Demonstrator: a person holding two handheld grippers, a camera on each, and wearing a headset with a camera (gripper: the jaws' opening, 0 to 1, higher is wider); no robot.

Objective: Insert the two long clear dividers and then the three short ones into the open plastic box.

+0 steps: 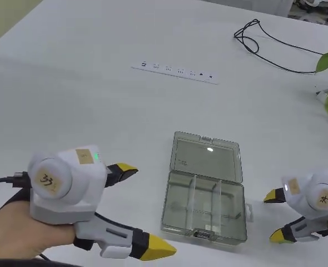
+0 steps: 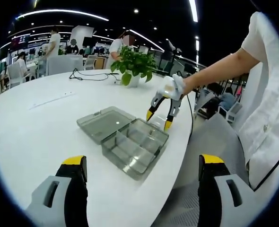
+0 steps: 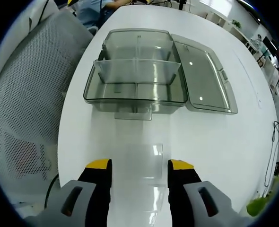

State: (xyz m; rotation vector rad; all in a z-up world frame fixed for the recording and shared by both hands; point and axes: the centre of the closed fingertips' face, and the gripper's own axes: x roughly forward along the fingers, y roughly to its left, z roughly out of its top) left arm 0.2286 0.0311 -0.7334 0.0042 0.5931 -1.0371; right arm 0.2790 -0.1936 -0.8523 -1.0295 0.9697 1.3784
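Open box (image 1: 169, 206) between left gripper (image 1: 146, 209) and right gripper (image 1: 273, 216), both wide and empty, clear dividers (image 3: 144, 161) just before the right one.

A round tan sticker (image 1: 48, 181) on the back of the left tool (image 1: 143, 209) carries handwritten digits that read roughly as "33", perhaps with a further stroke. A similar sticker (image 1: 324, 197) on the right tool (image 1: 274, 216) bears a handwritten mark, possibly "34", too small to be sure. Small dark marks along the white power strip (image 1: 175, 72) on the tabletop (image 1: 69, 100) cannot be read.
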